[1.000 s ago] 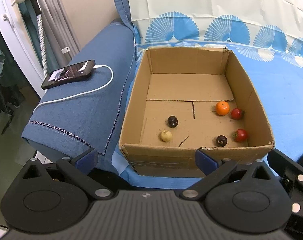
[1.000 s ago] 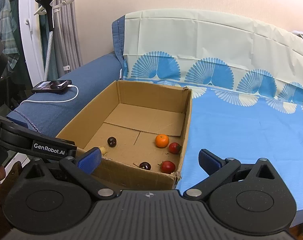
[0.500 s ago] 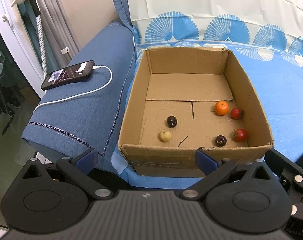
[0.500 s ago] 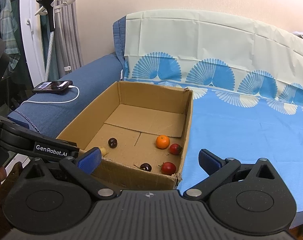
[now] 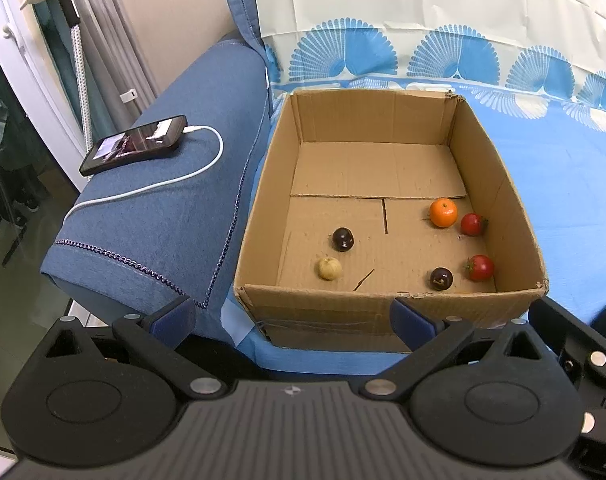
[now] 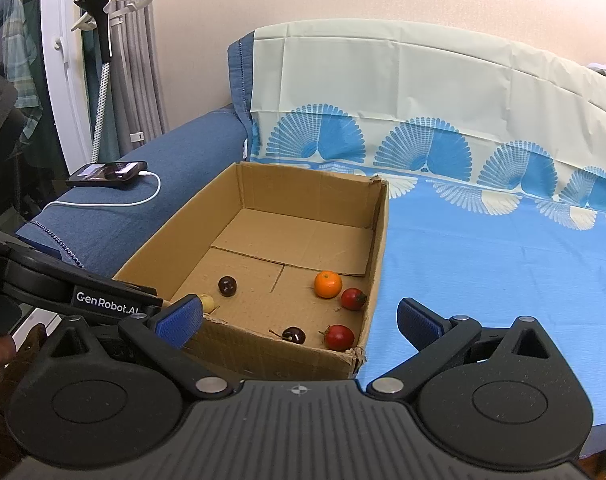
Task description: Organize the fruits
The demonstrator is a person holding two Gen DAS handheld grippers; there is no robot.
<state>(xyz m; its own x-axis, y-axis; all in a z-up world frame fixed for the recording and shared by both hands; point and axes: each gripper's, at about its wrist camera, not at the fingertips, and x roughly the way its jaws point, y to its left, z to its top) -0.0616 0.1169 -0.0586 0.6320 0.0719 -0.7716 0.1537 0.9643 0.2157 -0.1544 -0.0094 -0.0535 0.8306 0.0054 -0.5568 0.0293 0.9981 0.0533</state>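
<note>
An open cardboard box [image 5: 259,208] [image 6: 377,240] sits on a blue sofa cover. On its floor lie an orange [image 5: 443,213] [image 6: 328,284], two red tomatoes [image 5: 473,224] [image 5: 480,268], two dark cherries [image 5: 343,239] [image 5: 441,278] and a pale yellowish fruit [image 5: 329,269]. My left gripper [image 5: 291,316] hovers open before the box's near wall, holding nothing. My right gripper [image 6: 299,320] is open too, over the box's near right corner, and is empty. The left gripper's body [image 6: 83,292] shows at the left of the right wrist view.
A phone [image 5: 133,150] on a white charging cable [image 5: 175,182] lies on the blue armrest [image 5: 163,216] left of the box. A blue patterned sheet [image 6: 483,264] covers the seat to the right. A clothes steamer [image 6: 99,24] stands by the curtain.
Both views have shifted only slightly; the box and fruits sit marginally lower in the right wrist view. Neither gripper's fingers have changed their spread.
</note>
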